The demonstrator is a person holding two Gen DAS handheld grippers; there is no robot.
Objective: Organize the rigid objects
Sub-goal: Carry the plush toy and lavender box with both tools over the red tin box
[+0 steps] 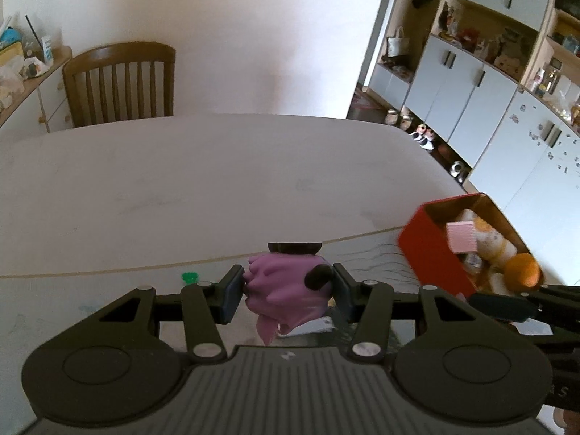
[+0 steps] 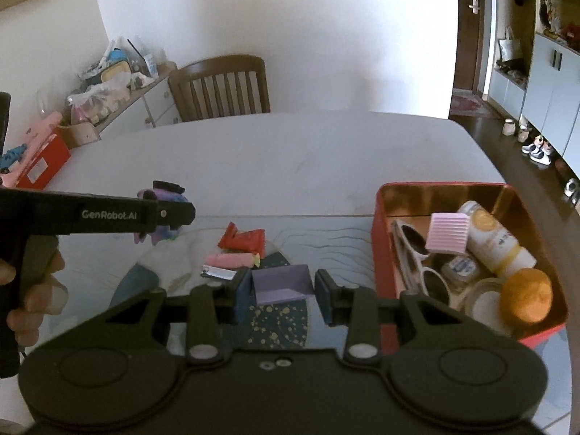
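Observation:
My left gripper (image 1: 288, 286) is shut on a purple plush toy (image 1: 286, 290) with a black hat and holds it above the table; it also shows in the right wrist view (image 2: 161, 195). My right gripper (image 2: 282, 290) is open around a small purple box (image 2: 281, 282) on the mat, not closed on it. A red tin (image 2: 380, 239) at the right holds white sunglasses (image 2: 417, 257), a pink ribbed block (image 2: 447, 233), a white bottle (image 2: 489, 239), small jars and an orange ball (image 2: 525, 295). The tin also shows in the left wrist view (image 1: 427, 250).
A red packet (image 2: 243, 239), a pink wrapped piece (image 2: 232, 261) and a silver strip (image 2: 217, 272) lie on the glass mat (image 2: 203, 246). A wooden chair (image 2: 221, 87) stands behind the white table (image 2: 290, 152). A red box (image 2: 43, 163) sits far left. A small green item (image 1: 189, 277) lies on the table.

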